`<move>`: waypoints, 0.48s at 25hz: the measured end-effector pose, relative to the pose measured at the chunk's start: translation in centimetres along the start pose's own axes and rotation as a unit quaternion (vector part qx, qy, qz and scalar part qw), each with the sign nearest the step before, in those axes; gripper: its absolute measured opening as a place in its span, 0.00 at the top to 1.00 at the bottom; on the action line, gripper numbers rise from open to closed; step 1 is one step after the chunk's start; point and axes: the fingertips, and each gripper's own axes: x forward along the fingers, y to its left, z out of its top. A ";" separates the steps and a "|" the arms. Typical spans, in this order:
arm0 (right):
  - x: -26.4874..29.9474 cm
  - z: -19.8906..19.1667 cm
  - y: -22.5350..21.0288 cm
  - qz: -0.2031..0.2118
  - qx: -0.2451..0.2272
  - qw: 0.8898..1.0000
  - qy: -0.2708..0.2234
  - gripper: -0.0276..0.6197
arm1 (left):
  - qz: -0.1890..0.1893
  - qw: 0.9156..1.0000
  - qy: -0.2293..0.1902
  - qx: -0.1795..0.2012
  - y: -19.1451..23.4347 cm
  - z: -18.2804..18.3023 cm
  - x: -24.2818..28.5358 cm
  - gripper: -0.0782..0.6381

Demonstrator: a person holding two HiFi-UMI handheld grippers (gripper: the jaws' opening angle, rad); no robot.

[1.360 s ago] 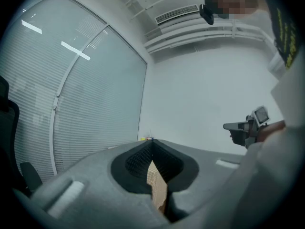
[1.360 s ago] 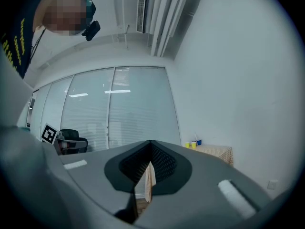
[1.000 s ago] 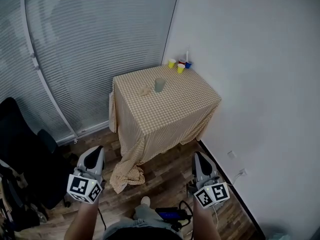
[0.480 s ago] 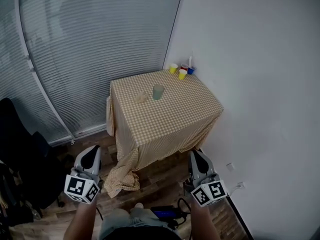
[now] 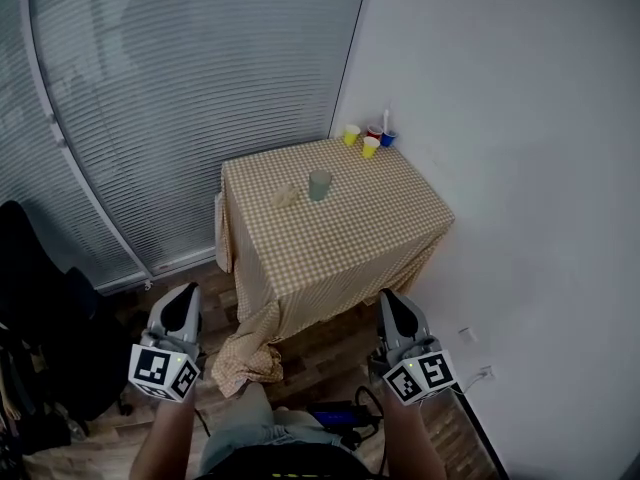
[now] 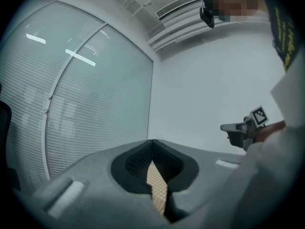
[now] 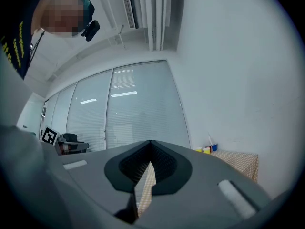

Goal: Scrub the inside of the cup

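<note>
Left hand-held gripper and right hand-held gripper are both pressed together with nothing in them, well apart from the table, and the cup sits upright near the middle of it, just beside a little beige lump.
</note>
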 end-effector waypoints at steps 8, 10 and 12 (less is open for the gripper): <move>2.0 -0.1 -1.9 -0.022 -0.008 1.000 -0.012 0.95 | -0.015 1.000 -0.003 -0.007 1.4 -0.8 4.0 0.88; 2.9 -0.2 -2.8 -0.029 -0.007 0.999 -0.011 0.95 | -0.021 1.000 -0.003 -0.010 1.8 -0.9 5.8 0.88; 4.0 -0.3 -3.6 -0.036 -0.007 0.999 -0.007 0.95 | -0.030 1.000 -0.002 -0.010 2.2 -1.0 7.6 0.88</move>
